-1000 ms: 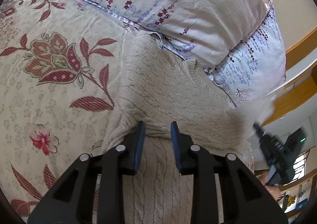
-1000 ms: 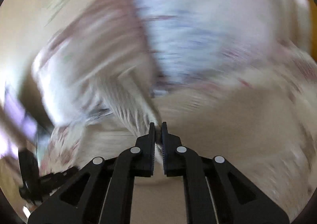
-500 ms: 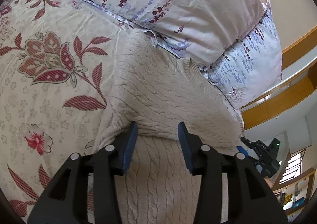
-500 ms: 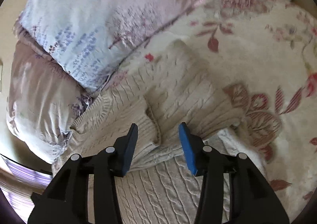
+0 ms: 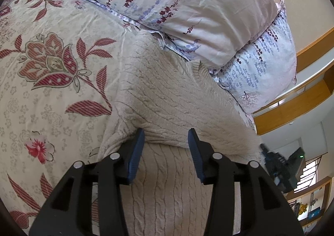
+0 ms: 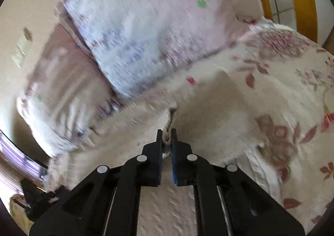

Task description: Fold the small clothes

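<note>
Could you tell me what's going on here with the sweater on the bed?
A person with a handheld gripper in each hand is folding a cream cable-knit sweater on a floral bedspread, next to stacked pillows. The right gripper has just closed and pinches a fold of the knit. The left gripper has just opened, its jaws apart at a folded edge, gripping nothing.
</note>
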A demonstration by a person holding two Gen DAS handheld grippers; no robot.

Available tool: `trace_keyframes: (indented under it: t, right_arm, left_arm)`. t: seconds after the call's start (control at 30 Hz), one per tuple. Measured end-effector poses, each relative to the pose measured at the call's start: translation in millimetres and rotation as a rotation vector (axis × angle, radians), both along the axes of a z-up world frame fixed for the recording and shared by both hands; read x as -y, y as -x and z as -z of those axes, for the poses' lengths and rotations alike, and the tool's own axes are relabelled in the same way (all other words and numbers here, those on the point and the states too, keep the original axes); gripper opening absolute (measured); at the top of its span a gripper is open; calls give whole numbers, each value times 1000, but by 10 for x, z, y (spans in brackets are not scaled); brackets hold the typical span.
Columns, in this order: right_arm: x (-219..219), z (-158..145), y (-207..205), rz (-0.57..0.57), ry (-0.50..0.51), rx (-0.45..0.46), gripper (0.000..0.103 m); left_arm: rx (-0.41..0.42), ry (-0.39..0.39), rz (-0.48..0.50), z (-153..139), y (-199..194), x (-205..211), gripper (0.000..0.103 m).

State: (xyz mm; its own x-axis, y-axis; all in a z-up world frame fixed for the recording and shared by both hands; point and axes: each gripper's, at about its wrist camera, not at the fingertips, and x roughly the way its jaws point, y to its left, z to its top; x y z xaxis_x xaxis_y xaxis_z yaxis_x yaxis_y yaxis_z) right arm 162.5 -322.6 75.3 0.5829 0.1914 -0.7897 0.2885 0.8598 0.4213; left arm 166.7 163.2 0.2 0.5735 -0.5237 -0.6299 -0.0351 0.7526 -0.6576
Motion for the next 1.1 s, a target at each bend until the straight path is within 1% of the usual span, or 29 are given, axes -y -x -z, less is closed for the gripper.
trace_keyframes:
  t: [0.07, 0.13, 0.2, 0.3, 0.4, 0.43, 0.47, 0.5, 0.53, 0.57, 0.63, 0.73, 0.77, 0.83, 0.87, 0.93, 0.97, 1.1]
  right_arm:
    - [30, 209, -8, 17, -17, -77, 8]
    - [25, 219, 12, 24, -21, -67, 8]
    - [-11, 165, 10, 18, 3, -56, 8]
    - [-55, 217, -20, 2, 41, -89, 8]
    - [-67, 175, 14, -25, 57, -88, 10]
    - [-62, 144, 43, -33, 54, -86, 16]
    - [-44, 105, 86, -35, 53, -82, 28]
    - [-20, 56, 139, -42, 48, -74, 37]
    - [1, 14, 184, -51, 41, -64, 53]
    - [29, -37, 248, -58, 35, -49, 56]
    - [101, -137, 388, -83, 16, -22, 56]
    - [252, -220, 589, -112, -54, -4, 56]
    - [331, -221, 682, -119, -91, -9, 56]
    - [466, -176, 800, -129, -130, -24, 56]
    - [546, -147, 887, -135, -136, -40, 56]
    - [630, -121, 1001, -131, -113, -67, 56]
    - [674, -107, 1062, -129, -107, -78, 56]
    - [802, -6, 1297, -140, -197, -96, 54]
  left_arm:
    - [-1, 3, 0, 1, -1, -3, 44]
    - [-3, 11, -1, 5, 4, -12, 44]
    - [-3, 15, -1, 5, 6, -18, 44]
    - [-1, 14, -1, 3, 9, -16, 45]
    - [5, 8, 18, -17, 50, 5, 50]
    - [5, 9, 25, -27, 79, 11, 53]
    - [10, 10, 30, -42, 108, 19, 55]
    - [26, 7, 41, -70, 172, 15, 55]
    - [41, 3, 54, -97, 231, 7, 55]
    - [53, 2, 64, -126, 300, -11, 56]
    - [68, 8, 75, -160, 425, -56, 58]
    - [84, 1, 83, -188, 646, -158, 59]
    - [87, -8, 86, -189, 741, -196, 59]
    - [86, -16, 90, -174, 884, -246, 59]
    - [84, -17, 93, -166, 940, -265, 59]
    - [73, -12, 94, -129, 1093, -307, 59]
    - [65, 1, 89, -103, 1176, -332, 57]
    - [36, 44, 85, 1, 1380, -364, 57]
